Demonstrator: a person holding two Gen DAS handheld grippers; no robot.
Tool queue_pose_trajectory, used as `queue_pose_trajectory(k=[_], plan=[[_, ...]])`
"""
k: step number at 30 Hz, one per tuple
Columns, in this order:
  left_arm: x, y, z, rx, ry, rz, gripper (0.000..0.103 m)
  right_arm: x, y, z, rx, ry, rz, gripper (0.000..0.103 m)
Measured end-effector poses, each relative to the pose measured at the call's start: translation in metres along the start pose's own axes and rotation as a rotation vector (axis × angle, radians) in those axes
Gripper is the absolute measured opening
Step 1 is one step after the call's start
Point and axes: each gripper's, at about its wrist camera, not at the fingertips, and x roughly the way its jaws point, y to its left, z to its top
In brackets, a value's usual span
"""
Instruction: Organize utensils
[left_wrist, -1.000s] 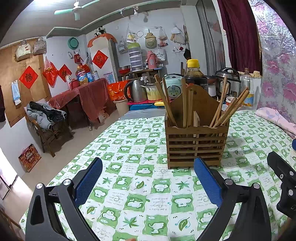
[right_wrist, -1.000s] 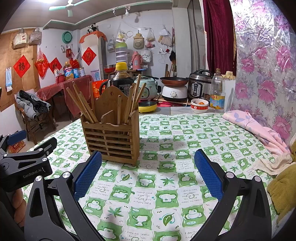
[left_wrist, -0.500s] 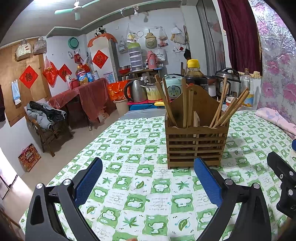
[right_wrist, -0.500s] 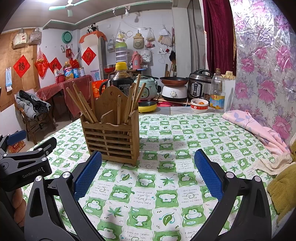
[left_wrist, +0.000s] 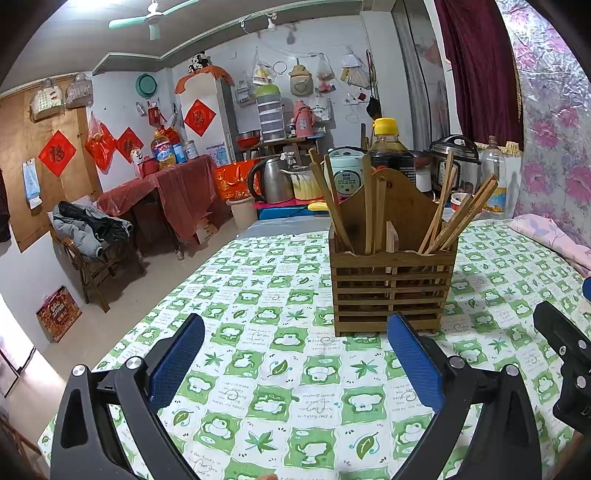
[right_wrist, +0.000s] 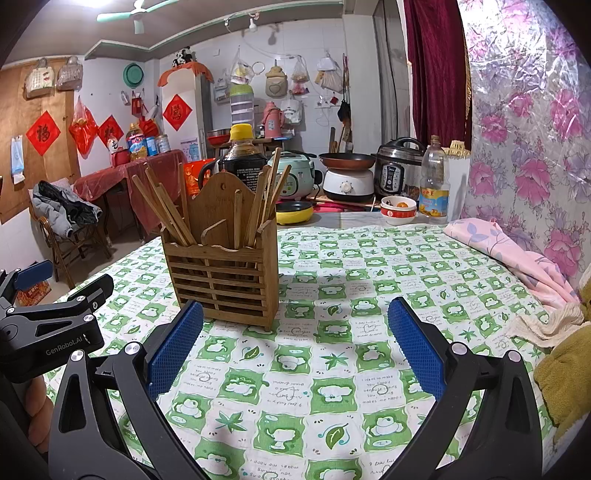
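Almost nothing has changed over the last second: in both views the wooden holder (left_wrist: 393, 284) sits at the same spot in the frame and both grippers hang where they were, so the pause reads as a rest, most likely at the close of the sorting or just ahead of a new reach. The left gripper (left_wrist: 295, 362) has its blue-padded fingers (left_wrist: 177, 363) spread wide with nothing between them, low in the frame over the green-and-white checked cloth on the surface (left_wrist: 280, 369). The right gripper (right_wrist: 295, 347) is likewise spread wide and empty, and its left finger tip overlaps the holder's lower front corner in the picture; whether it touches cannot be told. The holder stands upright on the cloth, right of centre in the left view and left of centre in the right view, with a dark bottle (right_wrist: 242, 155) behind it. It is a slatted box with a tall curved back board and a divider, and the chopsticks (left_wrist: 456, 218) lean outward in loose fans in its two compartments. No loose utensil shows on the cloth in either view, so the task looks largely done.
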Motion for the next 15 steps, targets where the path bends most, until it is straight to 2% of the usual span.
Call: queue_pose_trajectory(k=[15], plan=[[-0.0002,-0.0004,0.0001,0.001,-0.001,0.001,0.097,0.0,0.0002,0.0,0.001,0.0,0.0,0.097]])
